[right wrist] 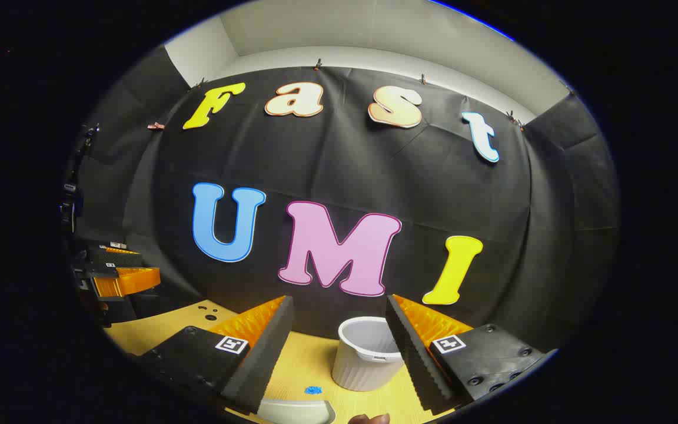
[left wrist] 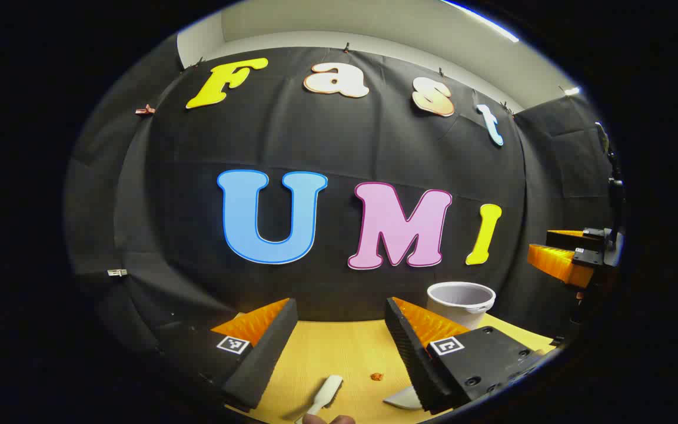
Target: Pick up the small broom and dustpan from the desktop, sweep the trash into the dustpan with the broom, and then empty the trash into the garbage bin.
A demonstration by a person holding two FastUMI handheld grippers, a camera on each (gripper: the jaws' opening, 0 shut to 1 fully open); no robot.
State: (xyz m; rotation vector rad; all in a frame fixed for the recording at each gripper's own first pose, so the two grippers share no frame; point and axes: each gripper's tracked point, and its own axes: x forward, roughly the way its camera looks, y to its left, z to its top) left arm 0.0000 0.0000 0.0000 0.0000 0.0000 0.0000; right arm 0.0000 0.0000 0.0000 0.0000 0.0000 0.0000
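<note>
Both hand-held grippers, left (left wrist: 339, 347) and right (right wrist: 339, 347), hover spread wide and empty above the table (left wrist: 345, 353), ready to take the broom (left wrist: 325, 396) and dustpan (right wrist: 298, 410).

No readable text, brand or number stood on anything in either view. The only signs were small square black-and-white coded markers (left wrist: 233, 344), one on each finger block of the left gripper (left wrist: 339, 353) in the left gripper view, and the same kind of marker (right wrist: 231, 344) on each finger block of the right gripper (right wrist: 339, 353) in the right gripper view. Their patterns held no letters or digits.
</note>
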